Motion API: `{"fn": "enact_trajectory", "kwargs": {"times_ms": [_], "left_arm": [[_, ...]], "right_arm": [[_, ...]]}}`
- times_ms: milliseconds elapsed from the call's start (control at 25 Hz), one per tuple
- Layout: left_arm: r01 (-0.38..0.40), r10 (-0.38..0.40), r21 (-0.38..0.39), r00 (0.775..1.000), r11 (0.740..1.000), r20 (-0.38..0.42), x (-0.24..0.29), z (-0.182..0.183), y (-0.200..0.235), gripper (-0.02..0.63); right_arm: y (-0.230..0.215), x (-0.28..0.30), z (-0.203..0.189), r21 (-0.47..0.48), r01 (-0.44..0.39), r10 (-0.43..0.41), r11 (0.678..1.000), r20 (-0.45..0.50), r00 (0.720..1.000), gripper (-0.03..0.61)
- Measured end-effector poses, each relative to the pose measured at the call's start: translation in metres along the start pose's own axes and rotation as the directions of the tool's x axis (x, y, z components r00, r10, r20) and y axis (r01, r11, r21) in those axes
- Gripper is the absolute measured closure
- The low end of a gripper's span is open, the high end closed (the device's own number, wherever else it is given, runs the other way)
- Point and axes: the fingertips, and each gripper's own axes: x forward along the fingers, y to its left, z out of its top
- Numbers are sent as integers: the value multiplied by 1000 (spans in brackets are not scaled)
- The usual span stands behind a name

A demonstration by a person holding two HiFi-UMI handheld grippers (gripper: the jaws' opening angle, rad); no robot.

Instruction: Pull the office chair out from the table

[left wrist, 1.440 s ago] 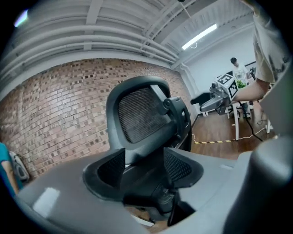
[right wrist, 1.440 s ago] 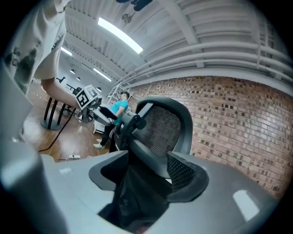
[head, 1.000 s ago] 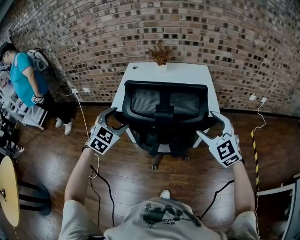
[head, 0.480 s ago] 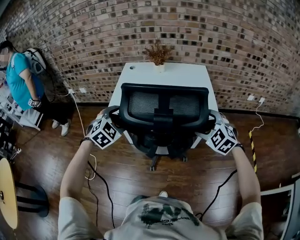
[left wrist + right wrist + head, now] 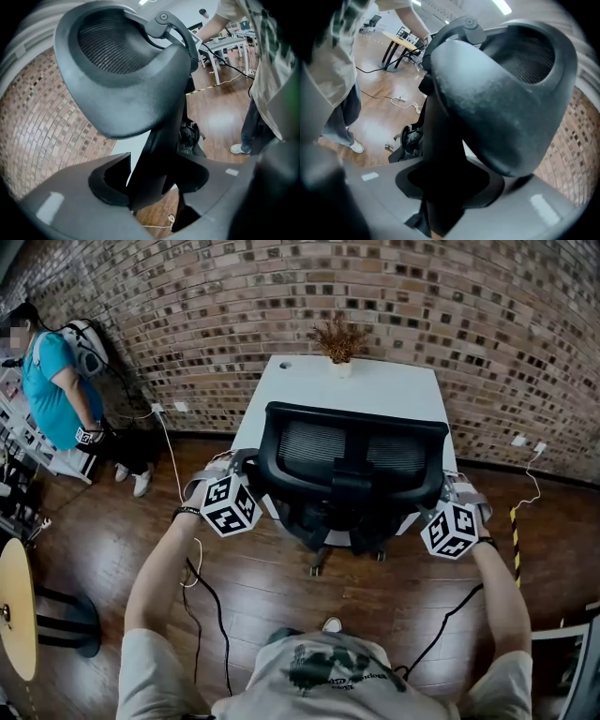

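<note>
- The office chair (image 5: 352,465) in front of me is black, its back a fine mesh.
- The bench (image 5: 375,381) is plain white.
- The wall (image 5: 187,315) is mottled red-brown brick.
- The floor (image 5: 94,549) is glossy dark-brown wood planks.
- My shirt (image 5: 328,667) is pale with a dark print.

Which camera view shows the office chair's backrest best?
The head view: the whole backrest shows from behind, mesh and frame, against the white table. Each gripper view shows only a slice of mesh and frame behind an armrest close to the lens.

The office chair (image 5: 352,465) backrest hides its seat.
</note>
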Motion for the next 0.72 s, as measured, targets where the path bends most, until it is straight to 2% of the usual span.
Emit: {"fn": "enact_trajectory", "kwargs": {"times_ms": [120,360,560,720], "left_arm": [[-5,6,17,1000,1000,-20,-1,-2,1,350],[3,-3,2,999,1000,-37,-6,-3,-3,348],[0,0,7,1000,1000,-29,-17,1,-15,348],[-4,4,19,1000,1000,-8,-36,2,-32,350]], "right_arm": [[-1,0,1,-2,9,-9,1000,-8,1000,411],[3,-2,0,11,2,-2,1000,-41,999,411],[15,-14,0,25,-21,22,999,-73,997,411],[31,-32,5,26,-7,9,1000,-80,997,412]]}}
